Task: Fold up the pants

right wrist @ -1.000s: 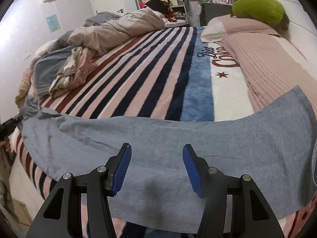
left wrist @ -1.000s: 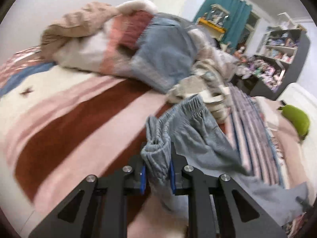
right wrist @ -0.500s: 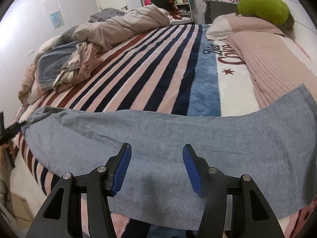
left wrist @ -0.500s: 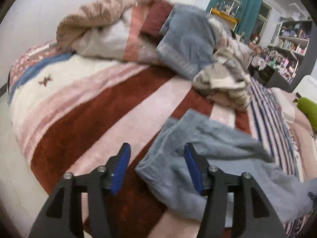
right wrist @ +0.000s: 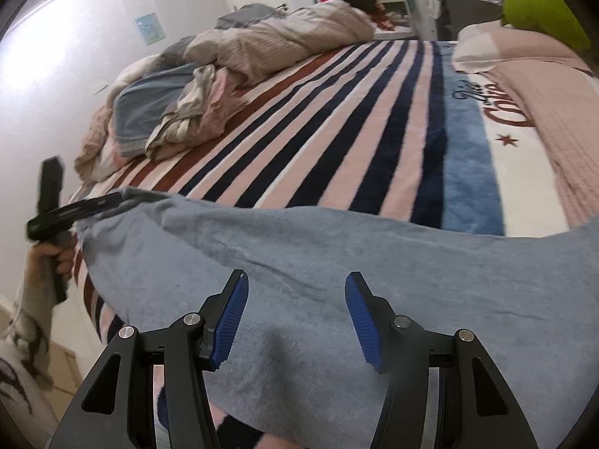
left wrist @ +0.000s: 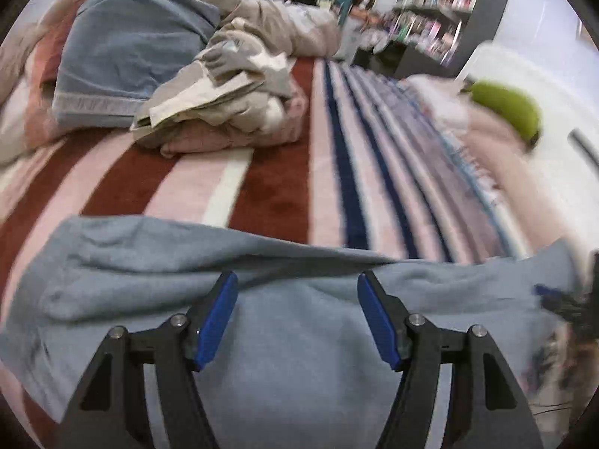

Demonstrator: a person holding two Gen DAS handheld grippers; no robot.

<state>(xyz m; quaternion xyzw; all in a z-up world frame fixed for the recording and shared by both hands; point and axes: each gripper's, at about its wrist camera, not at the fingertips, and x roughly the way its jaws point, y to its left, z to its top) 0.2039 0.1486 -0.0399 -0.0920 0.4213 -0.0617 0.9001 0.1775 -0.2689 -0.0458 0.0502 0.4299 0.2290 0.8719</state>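
Grey-blue pants (left wrist: 299, 336) lie spread across the near edge of the striped bed; they also show in the right wrist view (right wrist: 374, 262). My left gripper (left wrist: 297, 318) is open and empty, hovering just above the pants' middle. In the right wrist view the left gripper (right wrist: 108, 202) shows at the far left by the pants' waist end. My right gripper (right wrist: 295, 318) is open and empty above the pants. Its tip (left wrist: 554, 295) shows at the right edge of the left wrist view.
A striped blanket (right wrist: 355, 131) covers the bed. A heap of clothes and bedding (left wrist: 206, 75) lies at the far left. A pink cover (right wrist: 543, 86) and green pillow (right wrist: 543, 15) are at the right. Shelves (left wrist: 430, 18) stand behind the bed.
My left gripper let go of the waistband, opened, and swung right over the pants. The pants now lie flatter on the bed. My right gripper stayed open and barely moved.
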